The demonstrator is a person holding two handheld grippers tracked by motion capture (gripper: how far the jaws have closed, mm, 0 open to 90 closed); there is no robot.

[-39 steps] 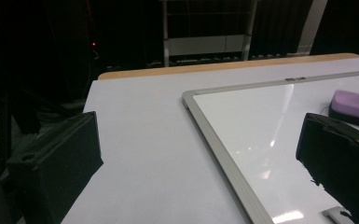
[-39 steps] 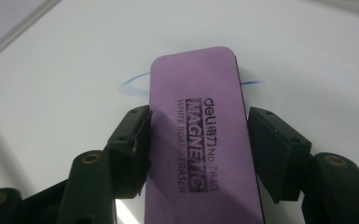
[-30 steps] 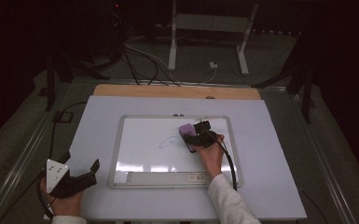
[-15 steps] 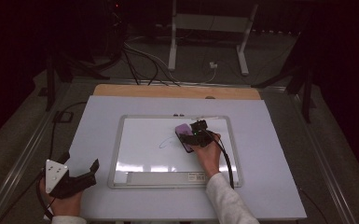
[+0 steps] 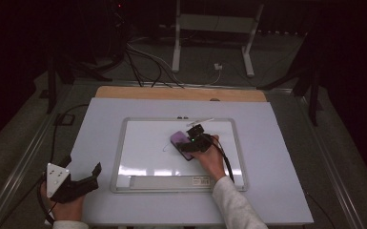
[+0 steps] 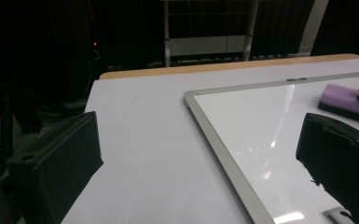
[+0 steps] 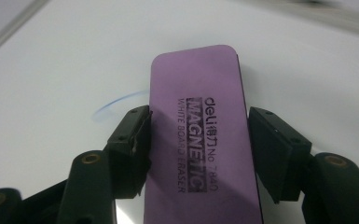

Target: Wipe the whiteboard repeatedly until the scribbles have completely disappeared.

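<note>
Purple and foam-like, the eraser [image 7: 204, 140] is lying flat on the whiteboard [image 5: 143, 160], a rounded-corner slab with black print reading "deli", "MAGNETIC" and "WHITE BOARD ERASER" along its top. We are gripping it with the right gripper [image 7: 198, 149], whose two black jaws are pressing against its long sides, closed down to the eraser's width. Just beside the eraser's left edge in the right gripper view, a thin curved blue pen mark [image 7: 116, 103] is showing on the glossy white surface. From the high view, the eraser [image 5: 182, 142] is sitting near the middle of the board, slightly toward its far right part, with the right gripper [image 5: 192, 143] and our hand [image 5: 209, 160] behind it.

We are seeing the whiteboard as a smooth rectangle framed in pale metal, with a tray strip along its near edge, resting on a matte light-coloured sheet covering the counter [image 5: 286, 157]; a wooden strip is showing along the far edge.

We are holding the left gripper [image 5: 83, 180] at the counter's near-left corner, well apart from the board's contents. Its blocky black jaws are standing wide apart with nothing between them, and a grey three-cornered plate is sitting on top.
</note>
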